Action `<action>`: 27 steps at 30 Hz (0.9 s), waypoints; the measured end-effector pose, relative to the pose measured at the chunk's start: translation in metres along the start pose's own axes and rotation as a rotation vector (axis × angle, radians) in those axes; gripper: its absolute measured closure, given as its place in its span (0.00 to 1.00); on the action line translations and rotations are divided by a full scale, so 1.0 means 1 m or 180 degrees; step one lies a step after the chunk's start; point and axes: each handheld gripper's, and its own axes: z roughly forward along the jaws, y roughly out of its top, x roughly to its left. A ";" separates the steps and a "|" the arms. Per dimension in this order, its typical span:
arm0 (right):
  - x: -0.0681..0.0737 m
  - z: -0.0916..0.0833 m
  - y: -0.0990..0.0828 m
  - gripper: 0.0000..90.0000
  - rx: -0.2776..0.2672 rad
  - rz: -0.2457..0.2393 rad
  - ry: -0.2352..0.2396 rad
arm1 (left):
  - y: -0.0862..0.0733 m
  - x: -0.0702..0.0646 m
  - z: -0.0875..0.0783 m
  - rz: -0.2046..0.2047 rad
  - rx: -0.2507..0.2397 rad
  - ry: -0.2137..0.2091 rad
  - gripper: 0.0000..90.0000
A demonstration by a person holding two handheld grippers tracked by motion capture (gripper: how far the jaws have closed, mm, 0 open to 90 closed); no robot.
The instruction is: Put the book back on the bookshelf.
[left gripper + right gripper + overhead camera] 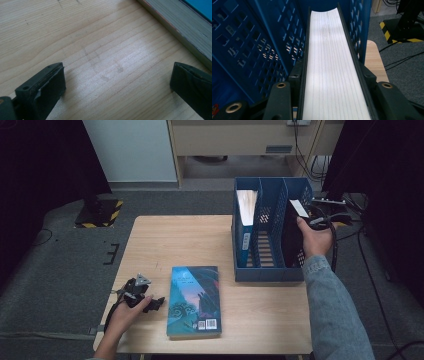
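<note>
**Dark book goes edge-up into the rack's right slot; the teal book waits by your left hand**

Start at your left: the left gripper rests low on the table, its jaws spread wide with bare wood between them and nothing held. The teal book lies flat just to the right of those jaws, long axis running away from you, its page edge facing the gripper. That makes your left hand the nearer one for it.

Move right to the blue file rack. A blue book already stands in its left slot; the middle slot looks empty.

At the right slot, your right gripper is clamped across the dark book, a jaw on each cover, white page edge up. Its long axis points straight ahead of the fingers into the slot, between the perforated walls. Judging by this, keep it parallel to those walls as you lower it.
</note>
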 end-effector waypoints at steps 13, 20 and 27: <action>0.000 -0.003 -0.009 0.58 -0.0014 -0.0004 -0.0021 | 0.002 -0.004 0.002 -0.0008 -0.0032 -0.0018 0.00; 0.003 -0.004 -0.014 0.58 -0.0027 -0.0075 -0.0033 | 0.002 -0.004 0.003 0.0011 -0.0034 -0.0033 0.00; 0.009 -0.006 -0.016 0.57 -0.0019 -0.0191 -0.0051 | 0.002 -0.003 0.002 0.0044 -0.0016 -0.0035 0.00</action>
